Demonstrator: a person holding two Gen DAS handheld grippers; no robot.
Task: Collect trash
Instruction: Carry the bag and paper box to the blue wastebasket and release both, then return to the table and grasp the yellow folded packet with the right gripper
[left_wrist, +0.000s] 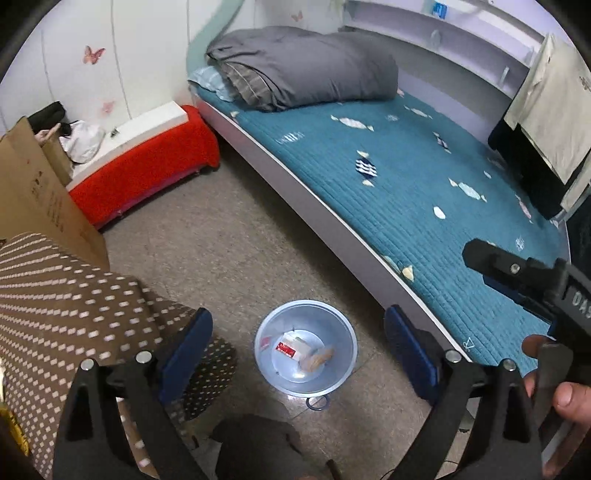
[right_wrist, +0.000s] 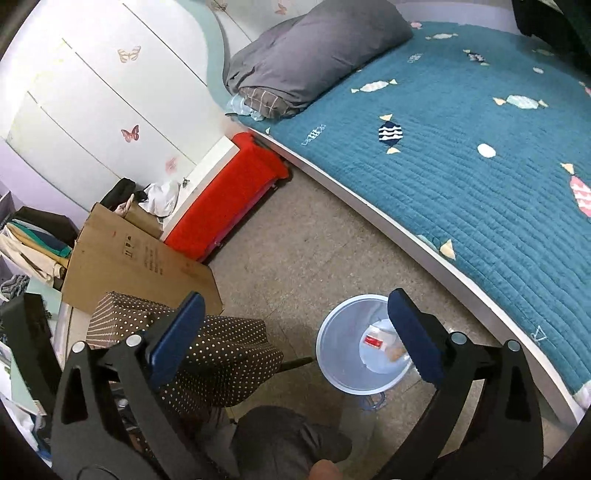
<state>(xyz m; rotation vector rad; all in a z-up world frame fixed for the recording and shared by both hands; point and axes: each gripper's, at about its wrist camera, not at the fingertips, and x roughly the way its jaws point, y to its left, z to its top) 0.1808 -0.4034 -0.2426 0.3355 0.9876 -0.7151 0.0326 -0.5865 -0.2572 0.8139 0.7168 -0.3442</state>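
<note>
A pale blue bin (left_wrist: 334, 326) stands on the floor beside the bed. Inside it lie a red-and-white packet (left_wrist: 290, 347), a tan wrapper (left_wrist: 318, 359) and a few smaller scraps. My left gripper (left_wrist: 298, 317) hangs above the bin, open, with nothing between its blue pads. In the right wrist view the same bin (right_wrist: 336, 354) sits low and right of centre, with the packet (right_wrist: 373, 340) showing inside. My right gripper (right_wrist: 296, 298) is higher up and open and empty; its right finger covers part of the bin's rim.
A bed with a teal quilt (left_wrist: 406, 184) and a folded grey duvet (left_wrist: 306, 70) fills the right side. A red-covered bench (left_wrist: 147, 173), a cardboard box (left_wrist: 37, 199) and a brown dotted cloth (left_wrist: 74, 314) stand left. A small blue ring (left_wrist: 317, 404) lies by the bin.
</note>
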